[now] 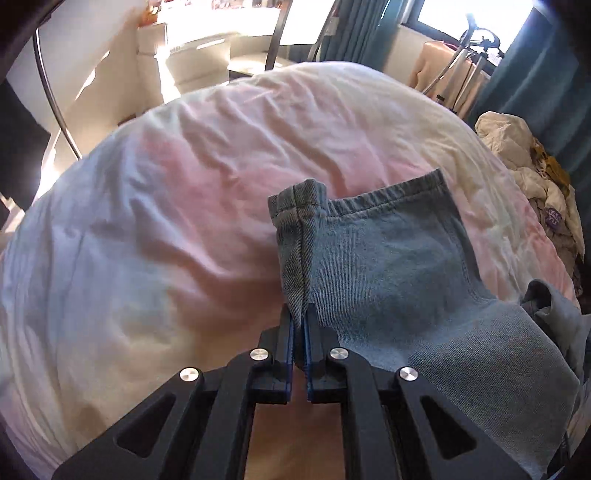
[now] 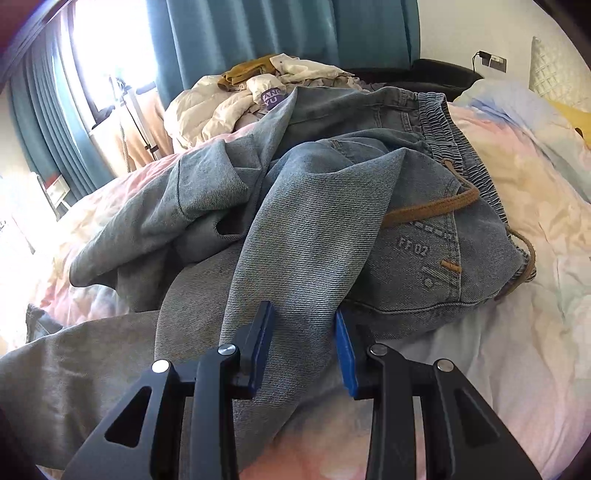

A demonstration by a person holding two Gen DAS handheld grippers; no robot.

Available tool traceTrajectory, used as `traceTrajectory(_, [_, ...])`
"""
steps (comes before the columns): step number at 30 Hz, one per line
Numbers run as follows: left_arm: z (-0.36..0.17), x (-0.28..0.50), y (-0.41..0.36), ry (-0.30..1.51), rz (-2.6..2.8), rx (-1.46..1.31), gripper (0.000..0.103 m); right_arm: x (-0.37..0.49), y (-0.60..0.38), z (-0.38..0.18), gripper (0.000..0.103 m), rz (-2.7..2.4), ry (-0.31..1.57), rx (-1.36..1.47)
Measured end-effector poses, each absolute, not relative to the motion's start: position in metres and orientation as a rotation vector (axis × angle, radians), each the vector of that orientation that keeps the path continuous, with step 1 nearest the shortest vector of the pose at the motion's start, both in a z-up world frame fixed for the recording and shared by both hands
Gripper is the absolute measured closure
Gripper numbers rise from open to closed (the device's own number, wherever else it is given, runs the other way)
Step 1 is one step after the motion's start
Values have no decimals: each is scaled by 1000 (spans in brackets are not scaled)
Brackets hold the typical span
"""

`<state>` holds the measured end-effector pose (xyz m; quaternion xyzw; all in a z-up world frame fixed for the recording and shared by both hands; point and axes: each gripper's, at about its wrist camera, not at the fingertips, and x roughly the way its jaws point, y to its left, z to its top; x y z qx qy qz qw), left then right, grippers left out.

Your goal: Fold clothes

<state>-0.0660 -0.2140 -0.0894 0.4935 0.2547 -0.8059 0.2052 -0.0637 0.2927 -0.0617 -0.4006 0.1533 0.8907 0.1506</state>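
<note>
Light blue jeans (image 2: 325, 221) lie bunched on the bed, waistband with a brown drawstring (image 2: 436, 208) at the far right. My right gripper (image 2: 304, 317) is closed on a thick fold of the denim, which fills the gap between its blue pads. In the left wrist view one jeans leg (image 1: 388, 266) is stretched out over the bed cover, hem end pointing away. My left gripper (image 1: 299, 314) is shut on the leg's side seam, just short of the hem, holding that edge up off the cover.
A pastel bed cover (image 1: 166, 184) spreads wide to the left of the leg. A pile of other clothes (image 2: 236, 99) sits at the bed's far side by the teal curtains (image 2: 240, 33). A pillow (image 2: 554, 70) lies at far right.
</note>
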Motion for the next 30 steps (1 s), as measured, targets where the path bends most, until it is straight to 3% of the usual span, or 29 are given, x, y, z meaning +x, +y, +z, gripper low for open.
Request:
traceTrajectory(6, [-70,-72,-209,671,-2299,1320,96,-64,295,-60,71,2566,461,-1140])
traceTrajectory(8, [-58,-68,-208,633,-2320,1267,84,-61,298,-57,71,2574,487,-1132])
traceTrajectory(12, [-24,-47,-212,614,-2375,1083,80,-51,304,-49,71,2579,545,-1137])
traceTrajectory(16, [1,-16,-211,622,-2416,921,65,-36,315,-35,71,2589,621,-1112])
traceTrajectory(27, [-1,-21,-129,390,-2646,1020,63,0,390,-29,69,2488,1187,-1143])
traceTrajectory(30, [-14,-27,-111,345,-2665,1099,63,8,419,-34,57,2411,1315,-1122])
